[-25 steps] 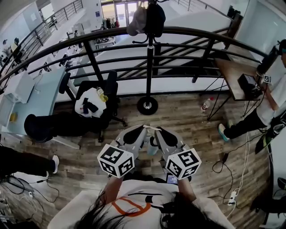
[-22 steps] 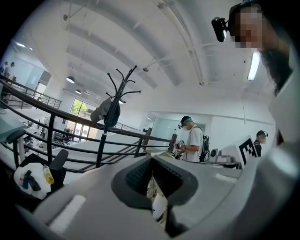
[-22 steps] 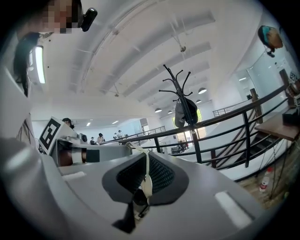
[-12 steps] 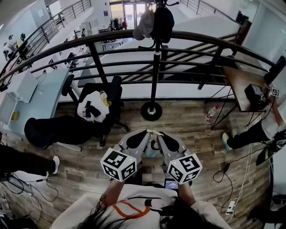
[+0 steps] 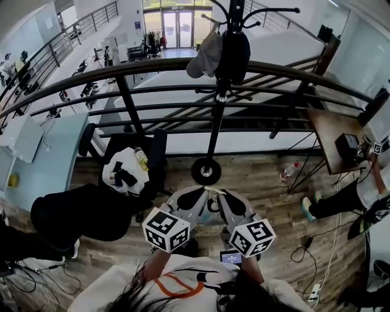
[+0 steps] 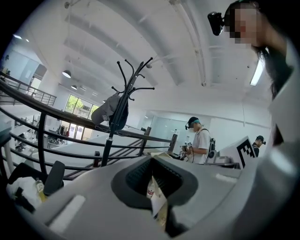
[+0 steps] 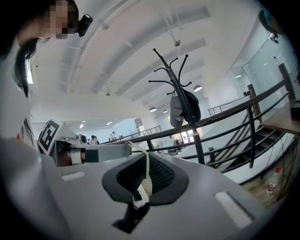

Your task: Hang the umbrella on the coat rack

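Wood-plank mezzanine floor (image 5: 268,177) with a black railing (image 5: 122,67) along the edge, that's where I'm working. Far left is an office chair (image 5: 131,167) piled with stuff, not my concern. Left gripper (image 5: 203,191) is clamped shut on a thin cream strap (image 5: 211,191), and its own view shows the jaws pinched right on it. The pale thing dangling just under the tips I take to be the umbrella (image 5: 207,212). It's mostly hidden, but it's off the floor and in my hold, not on the rack yet. Dead ahead is the coat rack (image 5: 214,122), with a cap (image 5: 206,53) and a dark bag (image 5: 234,55) already on it. What changed in the last second: the rack's base slid nearer the gripper tips and the top hooks (image 5: 268,11) now show in the head view, so I've closed in and looked up. Right gripper (image 5: 218,192) is shut on the same strap, tip to tip with the left like before. Brown desk (image 5: 323,122) sits off right. Reckon the approach is about done, next is a big lift to a free hook
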Tool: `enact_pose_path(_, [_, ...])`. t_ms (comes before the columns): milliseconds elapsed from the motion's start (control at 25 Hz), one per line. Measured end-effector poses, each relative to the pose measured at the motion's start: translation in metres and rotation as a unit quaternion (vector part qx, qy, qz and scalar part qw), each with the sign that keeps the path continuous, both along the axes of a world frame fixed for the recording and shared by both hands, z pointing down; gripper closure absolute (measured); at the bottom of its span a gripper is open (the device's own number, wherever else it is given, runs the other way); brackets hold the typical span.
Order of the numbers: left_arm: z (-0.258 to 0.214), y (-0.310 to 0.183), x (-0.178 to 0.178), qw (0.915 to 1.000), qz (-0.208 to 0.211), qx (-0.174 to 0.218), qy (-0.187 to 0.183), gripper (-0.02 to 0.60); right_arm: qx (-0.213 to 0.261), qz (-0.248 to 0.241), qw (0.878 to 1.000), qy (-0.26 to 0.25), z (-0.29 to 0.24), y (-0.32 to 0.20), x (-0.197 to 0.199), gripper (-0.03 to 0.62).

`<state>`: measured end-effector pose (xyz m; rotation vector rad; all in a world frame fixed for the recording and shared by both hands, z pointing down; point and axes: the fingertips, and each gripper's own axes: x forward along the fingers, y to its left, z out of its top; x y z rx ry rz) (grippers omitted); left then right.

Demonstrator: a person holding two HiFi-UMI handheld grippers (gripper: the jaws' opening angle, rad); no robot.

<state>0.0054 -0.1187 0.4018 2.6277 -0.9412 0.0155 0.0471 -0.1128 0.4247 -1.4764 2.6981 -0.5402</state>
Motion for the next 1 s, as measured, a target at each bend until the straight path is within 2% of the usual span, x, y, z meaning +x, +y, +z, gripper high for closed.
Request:
enact_pose_path(200, [-0.015, -0.060, -0.022, 0.9998, 0.017, 0.008, 0.005, 0.581, 0.006, 0.015, 1.000, 0.000, -0.014, -0.063, -0.021, 0.566])
enact_pose_path(400, [-0.034, -0.115, -0.032, 0.9991, 0.031, 0.026, 0.015, 0.581, 0.024, 0.028, 0.999, 0.024, -0.033, -0.115, -0.031, 0.566])
enact_pose_path(600, [-0.016, -0.149, -0.028, 0.9976, 0.045, 0.045, 0.027, 0.580, 0.044, 0.039, 0.997, 0.048, -0.015, -0.145, -0.028, 0.566])
enact_pose_path(800, [-0.071, -0.172, -0.018, 0.9942, 0.065, 0.070, 0.050, 0.580, 0.064, 0.046, 0.995, 0.058, -0.069, -0.170, -0.017, 0.566])
enact_pose_path(1000, [-0.097, -0.200, -0.014, 0.9907, 0.072, 0.105, 0.047, 0.580, 0.092, 0.041, 0.992, 0.079, -0.096, -0.195, -0.015, 0.566])
